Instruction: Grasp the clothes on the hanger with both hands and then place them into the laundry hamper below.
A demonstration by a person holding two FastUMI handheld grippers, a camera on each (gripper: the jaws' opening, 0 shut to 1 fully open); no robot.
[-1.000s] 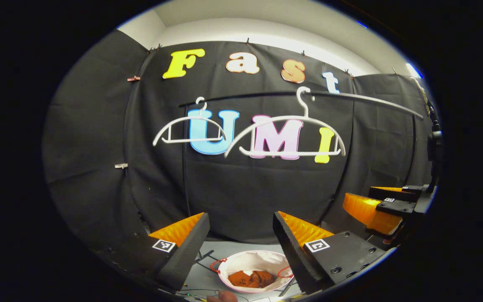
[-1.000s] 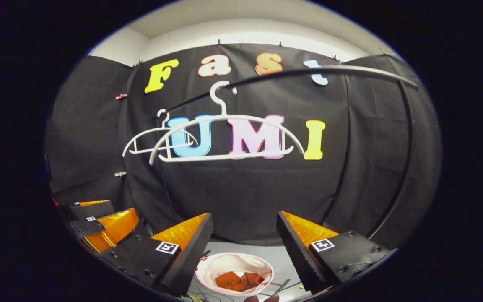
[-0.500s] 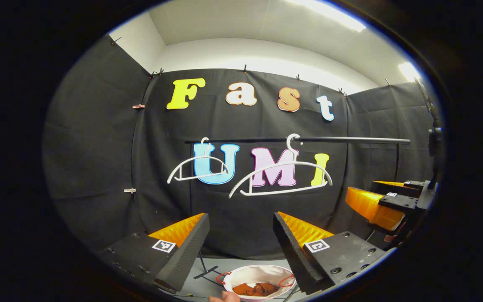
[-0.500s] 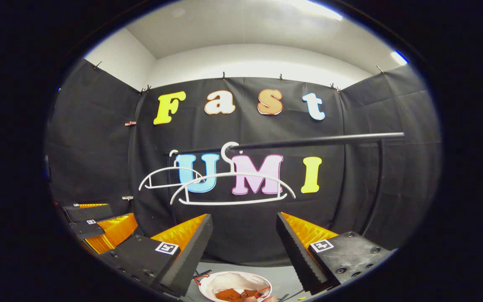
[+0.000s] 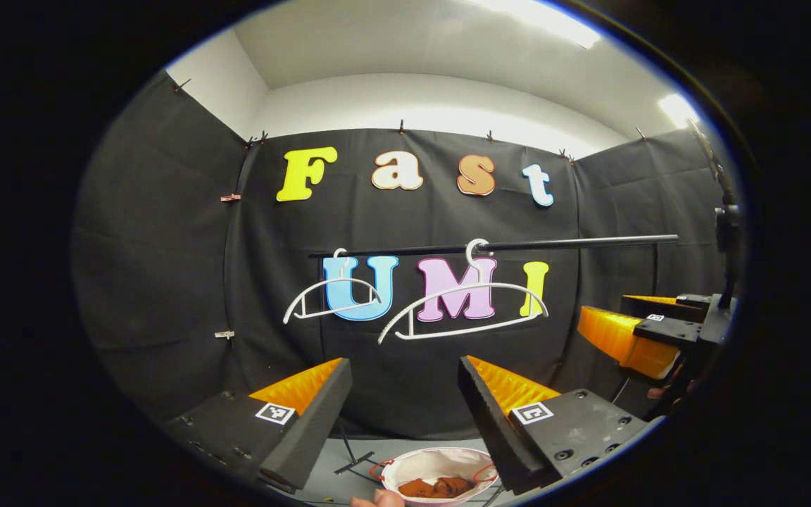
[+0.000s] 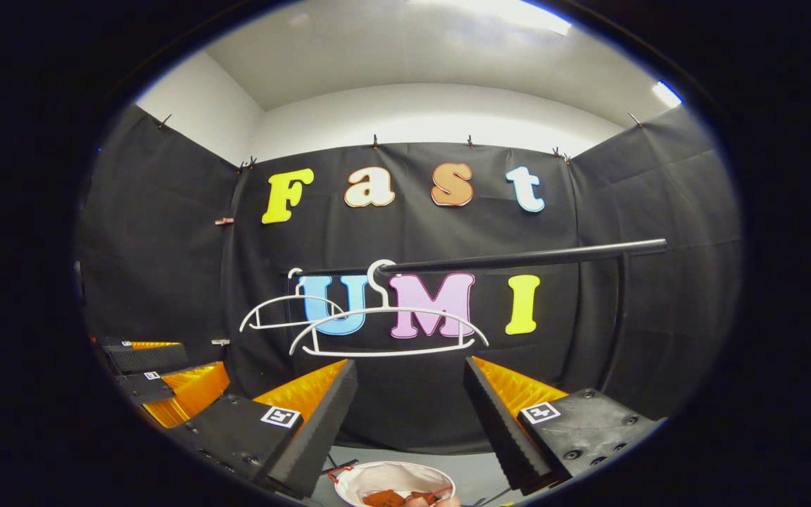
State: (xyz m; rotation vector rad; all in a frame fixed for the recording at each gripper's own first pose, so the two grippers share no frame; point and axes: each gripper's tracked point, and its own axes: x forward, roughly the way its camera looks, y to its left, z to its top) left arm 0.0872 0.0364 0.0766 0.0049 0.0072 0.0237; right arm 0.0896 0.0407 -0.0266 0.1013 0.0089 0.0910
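Two hangers (image 5: 463, 303) hang bare on the rail (image 5: 497, 246), and the rust-brown clothes (image 5: 441, 486) already lie in the white hamper (image 5: 405, 466) on the grey floor below. So task looks done, or at the retreat step after the drop.

Left gripper (image 5: 402, 415): fingers spread wide, nothing btwn them. Right gripper (image 6: 409, 422): also spread, empty. In left gripper view the right gripper sits off to the right edge at about rail-bottom height; in right gripper view the left one sits at lower left. Both well apart from hangers and hamper. A bit of a hand shows at the bottom edge by the hamper rim in both views, too cropped to say more.

Next move, my guess: nothing left to grasp, so just pull back to rest w/o snagging the nearer hanger, which hangs tilted in left gripper view.

Vs 1 s ago: both cams have tipped up and backed off. Rail and hangers now sit lower and smaller in view, more ceiling shows, hamper has slid to the bottom edge and is part cut off. Vs 0.5 s ago only a slight further shift. Clothes were already in the hamper then; gripper spread unchanged.
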